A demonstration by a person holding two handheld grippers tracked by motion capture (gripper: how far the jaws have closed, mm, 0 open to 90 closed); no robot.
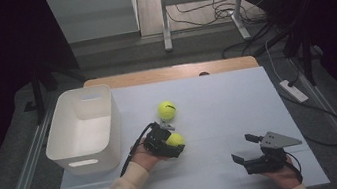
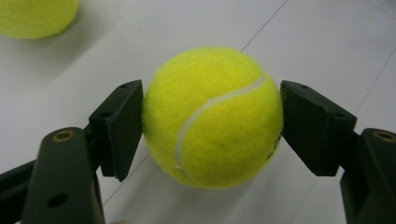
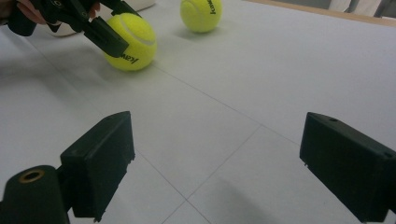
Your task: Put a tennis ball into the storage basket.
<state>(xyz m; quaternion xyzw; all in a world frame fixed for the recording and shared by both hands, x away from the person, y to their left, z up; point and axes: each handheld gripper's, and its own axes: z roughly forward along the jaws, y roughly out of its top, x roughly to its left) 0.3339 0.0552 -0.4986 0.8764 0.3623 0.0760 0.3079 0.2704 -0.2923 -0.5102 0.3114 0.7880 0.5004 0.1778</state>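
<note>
1. Lettering, black, partly readable as "kaw", marks the fuzzy yellow held ball (image 3: 130,41), right of the white plastic bin (image 1: 62,140).
2. Left gripper (image 2: 211,120) clamps this ball; right gripper (image 3: 215,163) gapes empty.
3. Second ball (image 1: 167,110) lies nearby on the surface (image 1: 228,100).

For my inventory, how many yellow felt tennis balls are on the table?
2. One yellow felt tennis ball sits between the left gripper jaws; the other ball lies free beyond it. The white plastic bin looks empty.

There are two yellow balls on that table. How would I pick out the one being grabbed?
Start at the white bin on the table's left side, then look right to the person's left gripper. The tennis ball sits between its black jaws; the other ball lies farther back, alone and untouched.
</note>
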